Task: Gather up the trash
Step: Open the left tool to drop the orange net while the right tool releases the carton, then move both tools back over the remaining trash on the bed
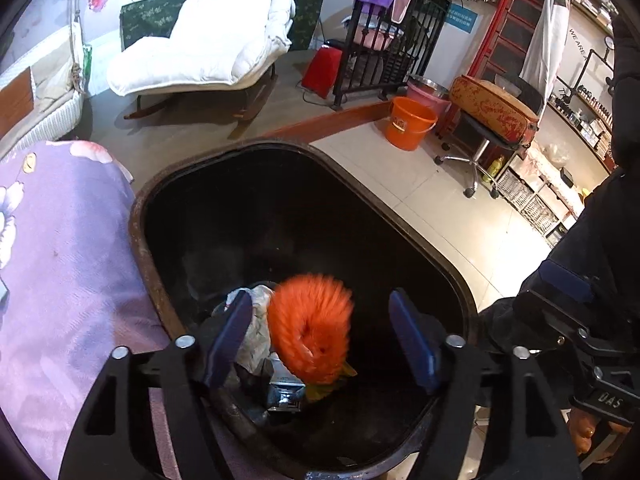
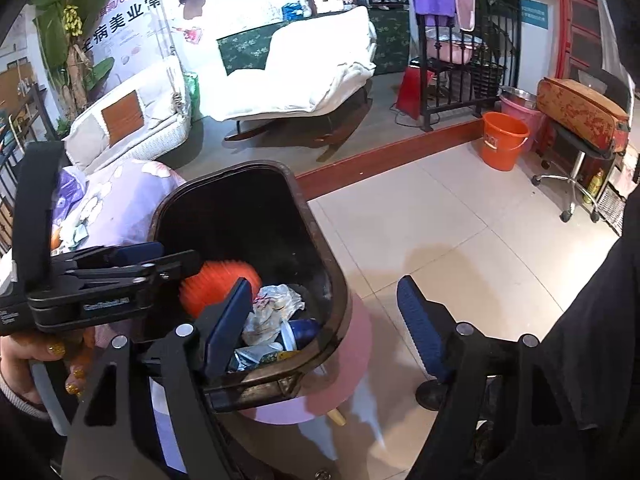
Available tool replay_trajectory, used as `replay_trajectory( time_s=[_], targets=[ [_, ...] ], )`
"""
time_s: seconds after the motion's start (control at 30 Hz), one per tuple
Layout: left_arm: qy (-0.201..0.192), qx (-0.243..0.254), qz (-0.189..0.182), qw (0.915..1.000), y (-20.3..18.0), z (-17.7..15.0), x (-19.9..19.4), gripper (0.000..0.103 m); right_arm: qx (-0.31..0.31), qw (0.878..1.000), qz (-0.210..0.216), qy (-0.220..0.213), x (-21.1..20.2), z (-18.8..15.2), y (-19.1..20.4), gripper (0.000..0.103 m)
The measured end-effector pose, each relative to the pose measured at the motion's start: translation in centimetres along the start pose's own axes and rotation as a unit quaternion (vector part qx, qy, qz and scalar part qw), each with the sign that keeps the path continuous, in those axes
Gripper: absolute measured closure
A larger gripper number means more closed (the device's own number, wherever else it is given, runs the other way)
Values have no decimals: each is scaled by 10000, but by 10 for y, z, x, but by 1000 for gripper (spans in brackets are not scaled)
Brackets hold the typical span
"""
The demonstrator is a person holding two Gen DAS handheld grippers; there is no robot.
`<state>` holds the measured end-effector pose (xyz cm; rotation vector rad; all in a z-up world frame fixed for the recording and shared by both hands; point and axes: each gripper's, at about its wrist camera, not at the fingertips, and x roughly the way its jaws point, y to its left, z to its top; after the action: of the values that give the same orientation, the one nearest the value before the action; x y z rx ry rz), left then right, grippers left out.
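A black trash bin with a brown rim (image 1: 136, 216) (image 2: 320, 240) stands open beside a table. My left gripper (image 1: 322, 340) (image 2: 168, 256) hangs over the bin's mouth, open, with its blue pads wide apart. Between them, touching neither pad, a blurred orange fluffy ball (image 1: 310, 328) (image 2: 224, 280) is inside the bin. Under it lie crumpled white paper (image 1: 256, 332) (image 2: 276, 304), a silver carton (image 1: 286, 388) and a blue and white cup (image 2: 300, 332). My right gripper (image 2: 324, 330) is open above the bin's near corner and holds nothing.
A purple floral cloth (image 1: 60, 260) (image 2: 132, 196) covers the table left of the bin. A pink round stool (image 2: 340, 384) sits under the bin's near side. Across the tiled floor stand an orange bucket (image 1: 408, 122) (image 2: 504, 140), a swivel stool (image 1: 480, 140) and a white rocking chair (image 1: 208, 48).
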<state>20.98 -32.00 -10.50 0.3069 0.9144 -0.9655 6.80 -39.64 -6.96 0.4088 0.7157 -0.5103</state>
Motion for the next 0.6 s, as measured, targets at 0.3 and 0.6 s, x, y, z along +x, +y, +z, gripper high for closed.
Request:
replay_trajectory(
  time_s=[0.3, 0.6],
  targets=[
    [-369, 78, 115, 9992, 1, 0, -22, 25, 17, 10000, 37, -21, -1, 0, -1, 26],
    [-524, -216, 157, 9983, 18, -16, -51, 25, -187, 9995, 262, -48, -1, 5, 24, 26]
  ],
)
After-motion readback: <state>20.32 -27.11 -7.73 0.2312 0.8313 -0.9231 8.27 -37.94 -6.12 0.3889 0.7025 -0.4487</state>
